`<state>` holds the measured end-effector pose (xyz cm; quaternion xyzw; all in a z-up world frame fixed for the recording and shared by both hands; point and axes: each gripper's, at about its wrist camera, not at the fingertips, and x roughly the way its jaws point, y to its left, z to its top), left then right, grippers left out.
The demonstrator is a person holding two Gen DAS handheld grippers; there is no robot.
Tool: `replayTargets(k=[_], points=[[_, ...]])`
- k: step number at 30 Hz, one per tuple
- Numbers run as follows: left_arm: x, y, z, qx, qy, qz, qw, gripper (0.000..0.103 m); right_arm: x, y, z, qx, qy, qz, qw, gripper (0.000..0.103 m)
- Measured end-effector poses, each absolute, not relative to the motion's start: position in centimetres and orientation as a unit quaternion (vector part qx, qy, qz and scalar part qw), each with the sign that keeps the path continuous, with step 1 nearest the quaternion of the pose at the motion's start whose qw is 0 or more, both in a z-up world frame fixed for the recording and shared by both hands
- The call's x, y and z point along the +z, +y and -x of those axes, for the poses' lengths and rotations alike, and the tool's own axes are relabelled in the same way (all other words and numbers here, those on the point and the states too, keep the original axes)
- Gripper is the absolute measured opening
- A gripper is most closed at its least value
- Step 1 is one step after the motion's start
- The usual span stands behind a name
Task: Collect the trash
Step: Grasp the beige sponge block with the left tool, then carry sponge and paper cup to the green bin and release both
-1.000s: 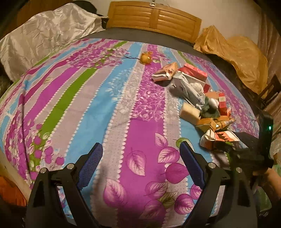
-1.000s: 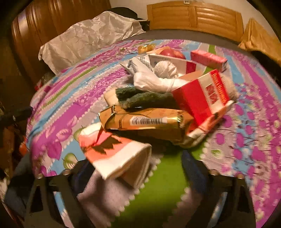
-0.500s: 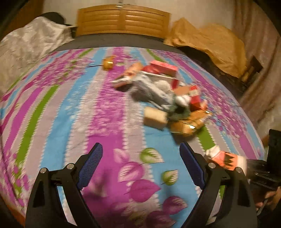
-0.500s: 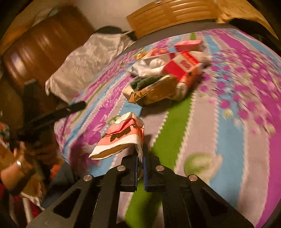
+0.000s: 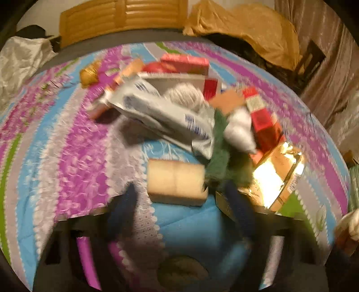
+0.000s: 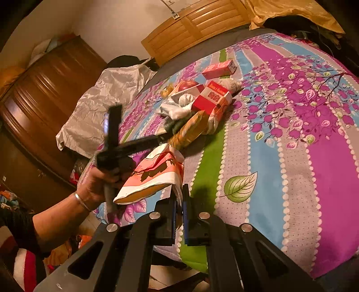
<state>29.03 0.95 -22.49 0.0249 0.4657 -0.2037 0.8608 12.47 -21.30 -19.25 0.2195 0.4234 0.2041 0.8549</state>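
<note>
A pile of trash lies on the striped floral bedspread [image 5: 67, 139]. In the left wrist view my left gripper [image 5: 179, 202] is open, its blurred blue fingers either side of a tan sponge block [image 5: 176, 179]. Behind it lie a white plastic wrapper [image 5: 166, 112], a green scrubber [image 5: 221, 152], red boxes [image 5: 262, 116] and a gold foil packet [image 5: 276, 173]. In the right wrist view my right gripper [image 6: 178, 202] is shut on an orange-and-white paper carton [image 6: 154, 175], held above the bed edge. The left gripper [image 6: 139, 143] shows there reaching into the pile [image 6: 202, 103].
A wooden headboard [image 5: 123, 20] stands behind the bed. A silver sheet [image 6: 105, 98] and a brown wardrobe [image 6: 44, 89] are on the left, a yellow-draped heap [image 5: 246, 29] at the back right. The bedspread's right half [image 6: 303, 134] holds no items.
My left gripper has moved in close to the pile, now straddling the sponge block. My right gripper has lifted the carton further back from the pile.
</note>
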Motion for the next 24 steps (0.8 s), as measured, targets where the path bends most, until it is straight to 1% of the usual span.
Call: replayTargets(k=[1, 4, 7, 12, 15, 19, 24], points=[[-22.8, 1.3, -29.1, -0.207, 0.473, -0.017, 0.856, 0.046, -19.2, -21.3, -12.4, 0.202, 0.422, -0.218, 0.857, 0.006], [-21.7, 2.2, -27.7, -0.219, 0.457, -0.002, 0.862, 0.043, -19.0, -21.5, -12.5, 0.200, 0.417, -0.217, 0.860, 0.006], [-18.9, 3.6, -23.8, -0.223, 0.422, -0.016, 0.879, 0.043, -18.5, -21.6, -12.2, 0.200, 0.408, -0.219, 0.863, 0.006], [-15.6, 6.4, -19.4, -0.201, 0.413, -0.002, 0.888, 0.043, -17.6, -21.6, -11.6, 0.200, 0.396, -0.217, 0.870, 0.006], [-13.2, 6.6, -17.5, -0.207, 0.403, 0.011, 0.891, 0.043, -16.1, -22.1, -10.7, 0.185, 0.378, -0.218, 0.881, 0.006], [-10.2, 3.4, -16.5, -0.244, 0.377, 0.008, 0.893, 0.043, -13.4, -24.4, -8.8, 0.150, 0.347, -0.218, 0.900, 0.006], [-6.7, -4.5, -15.6, -0.335, 0.345, -0.023, 0.876, 0.043, -8.6, -31.4, -3.7, 0.050, 0.294, -0.227, 0.927, 0.006]])
